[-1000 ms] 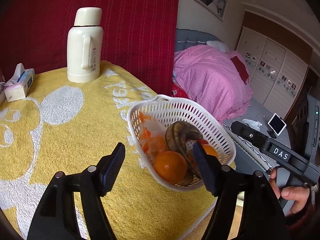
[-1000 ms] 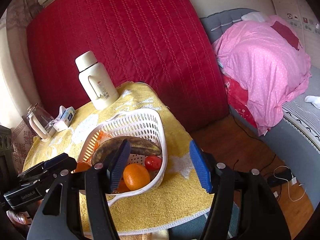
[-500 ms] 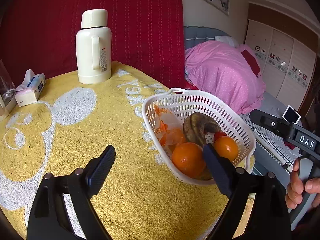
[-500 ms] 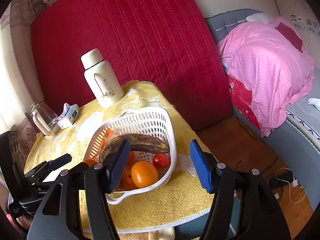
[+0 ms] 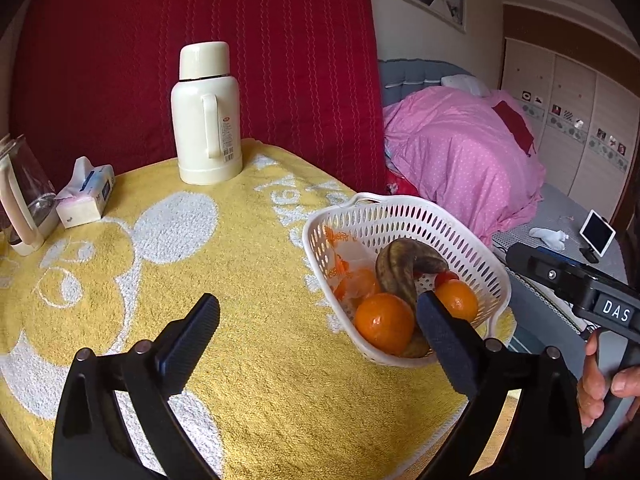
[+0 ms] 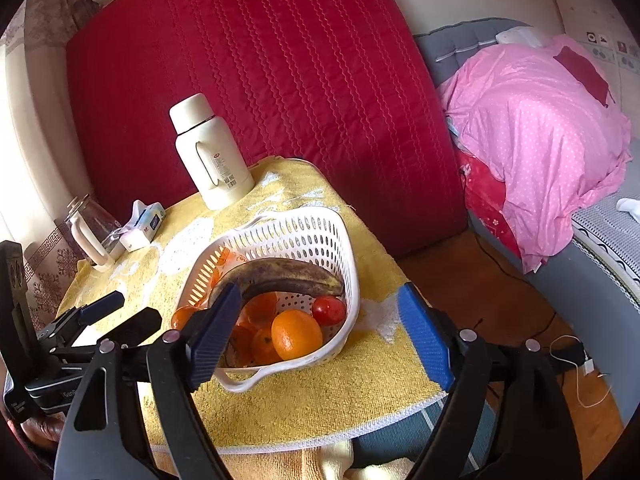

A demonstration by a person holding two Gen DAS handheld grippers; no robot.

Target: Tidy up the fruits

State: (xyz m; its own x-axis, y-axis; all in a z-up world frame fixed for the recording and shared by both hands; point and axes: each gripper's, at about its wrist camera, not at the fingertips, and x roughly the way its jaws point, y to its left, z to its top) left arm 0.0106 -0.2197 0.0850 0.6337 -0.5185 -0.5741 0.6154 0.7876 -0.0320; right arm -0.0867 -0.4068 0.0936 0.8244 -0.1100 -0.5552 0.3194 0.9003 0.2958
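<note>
A white plastic basket [image 5: 460, 236] stands near the right edge of the yellow towel-covered table [image 5: 224, 264]. It holds a dark overripe banana [image 5: 400, 268], oranges [image 5: 384, 322], a small red tomato [image 5: 447, 278] and a plastic wrapper. In the right wrist view the basket [image 6: 320, 228] holds the banana [image 6: 288, 276], an orange [image 6: 296, 334] and the tomato [image 6: 329, 310]. My left gripper [image 5: 318, 320] is open and empty, above the towel just left of the basket. My right gripper [image 6: 320, 320] is open and empty, in front of the basket.
A cream thermos [image 5: 206, 114] stands at the back of the table. A tissue pack [image 5: 86, 196] and a glass jug [image 5: 22, 200] sit at the far left. A red padded panel is behind. A bed with pink bedding [image 5: 460, 156] lies right of the table.
Both grippers have drawn back from the basket, so it looks farther away and more of the table shows. Both stay open. The basket and fruit have not moved.
</note>
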